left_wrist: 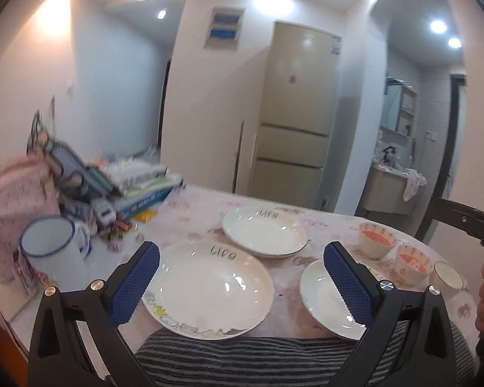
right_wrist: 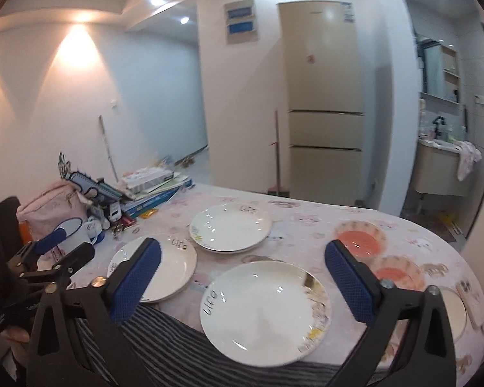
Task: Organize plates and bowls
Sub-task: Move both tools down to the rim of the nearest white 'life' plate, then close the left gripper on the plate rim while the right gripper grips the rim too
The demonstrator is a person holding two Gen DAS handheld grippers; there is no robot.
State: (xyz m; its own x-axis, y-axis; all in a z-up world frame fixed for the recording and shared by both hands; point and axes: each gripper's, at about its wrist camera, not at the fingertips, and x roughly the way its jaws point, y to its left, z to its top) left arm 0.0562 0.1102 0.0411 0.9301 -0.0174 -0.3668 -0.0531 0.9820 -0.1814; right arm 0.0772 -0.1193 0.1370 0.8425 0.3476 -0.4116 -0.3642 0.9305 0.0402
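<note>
**Both sets of fingers wide and empty above the plates**

Left fingers [left_wrist: 242, 277] spread wide, nothing between the pads, hovering off the tabletop [left_wrist: 322, 222]. Right fingers [right_wrist: 242, 277] likewise well apart and holding nothing.

Just beyond the left fingers: a near plate [left_wrist: 209, 287], at the tabletop's front edge. Further out, a stack of two plates [left_wrist: 264, 232]. Behind the left fingers' right pad, a third plate [left_wrist: 319, 293], the same one lying between the right fingers in the right wrist view. Right of that, two small bowls [left_wrist: 377, 240] side by side, red-pink inside, and a small dish [left_wrist: 448, 274] near the edge. Off to the left, a white mug [left_wrist: 53, 251] with a blue rim.

All plates bare; whether the red in the bowls is glaze or contents cannot be told. Mug interior looks empty.

Likely risks: glossy rims slipping from the pads if pinched shallowly; both near plates overhanging the front edge, so a nudge could tip them off; clinking or chipping when stacking.
</note>
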